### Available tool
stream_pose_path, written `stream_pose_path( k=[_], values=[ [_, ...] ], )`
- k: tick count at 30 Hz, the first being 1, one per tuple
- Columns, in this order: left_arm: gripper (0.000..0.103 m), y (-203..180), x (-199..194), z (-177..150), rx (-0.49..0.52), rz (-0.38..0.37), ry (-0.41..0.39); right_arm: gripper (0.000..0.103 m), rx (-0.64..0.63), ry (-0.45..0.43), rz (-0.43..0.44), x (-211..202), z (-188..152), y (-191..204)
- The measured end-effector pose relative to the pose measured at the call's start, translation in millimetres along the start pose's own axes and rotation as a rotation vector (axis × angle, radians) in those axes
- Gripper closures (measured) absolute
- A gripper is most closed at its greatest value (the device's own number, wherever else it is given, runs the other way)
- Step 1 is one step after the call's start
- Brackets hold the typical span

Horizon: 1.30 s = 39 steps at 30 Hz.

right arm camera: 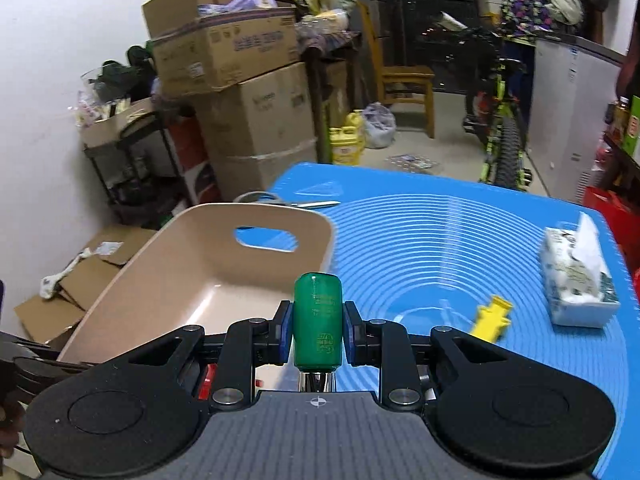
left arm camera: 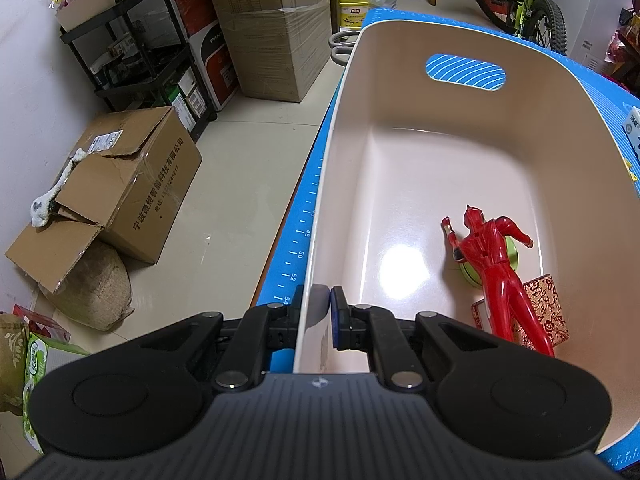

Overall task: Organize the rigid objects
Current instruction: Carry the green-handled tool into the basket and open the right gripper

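Now: both grippers clamped, bin partly filled.
Left gripper [left arm camera: 325,316] pinches the beige bin [left arm camera: 472,40] near rim; right gripper [right arm camera: 317,330] holds green bottle [right arm camera: 318,322] above blue mat [right arm camera: 460,240]. Red figure [left arm camera: 494,268] lies inside bin.

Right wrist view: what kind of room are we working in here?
Likely a home storage or spare room: stacked cardboard boxes against the wall, a bicycle parked beside a wooden chair, and a blue mat as the work surface.
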<state>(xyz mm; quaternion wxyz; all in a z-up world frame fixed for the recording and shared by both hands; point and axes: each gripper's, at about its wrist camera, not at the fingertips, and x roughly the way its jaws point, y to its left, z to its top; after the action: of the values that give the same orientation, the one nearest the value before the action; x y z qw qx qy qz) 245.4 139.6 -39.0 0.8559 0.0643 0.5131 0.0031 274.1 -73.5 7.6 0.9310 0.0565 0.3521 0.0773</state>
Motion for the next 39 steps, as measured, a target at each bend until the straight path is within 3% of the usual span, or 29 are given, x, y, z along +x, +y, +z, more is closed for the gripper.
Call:
stream_pose_path(
  k=[8,14,25,29,34,39],
  values=[
    [0.09,-1.1,0.3,0.2,0.002,0.004,-0.001,0.069,-0.044,0.01,0.064,12.2,-3.7,44.7],
    [0.09,-3.2,0.6,-0.1,0.004,0.006,-0.001,0.069,-0.094,0.071,0.088,30.9,-12.4,72.7],
    [0.09,-4.8,1.4,-0.4,0.009,0.01,-0.001,0.069,-0.171,0.251,0.038,70.3,-32.6,95.6],
    [0.089,-5.5,1.6,-0.1,0.011,0.01,-0.002,0.068,-0.186,0.272,0.025,75.1,-32.8,97.8],
    [0.089,-6.9,1.7,0.6,0.012,0.011,-0.002,0.057,-0.185,0.262,0.036,72.5,-31.5,97.5],
    [0.089,-7.1,1.7,0.9,0.012,0.011,-0.001,0.041,-0.17,0.196,0.052,50.7,-22.1,90.6]
  ],
)
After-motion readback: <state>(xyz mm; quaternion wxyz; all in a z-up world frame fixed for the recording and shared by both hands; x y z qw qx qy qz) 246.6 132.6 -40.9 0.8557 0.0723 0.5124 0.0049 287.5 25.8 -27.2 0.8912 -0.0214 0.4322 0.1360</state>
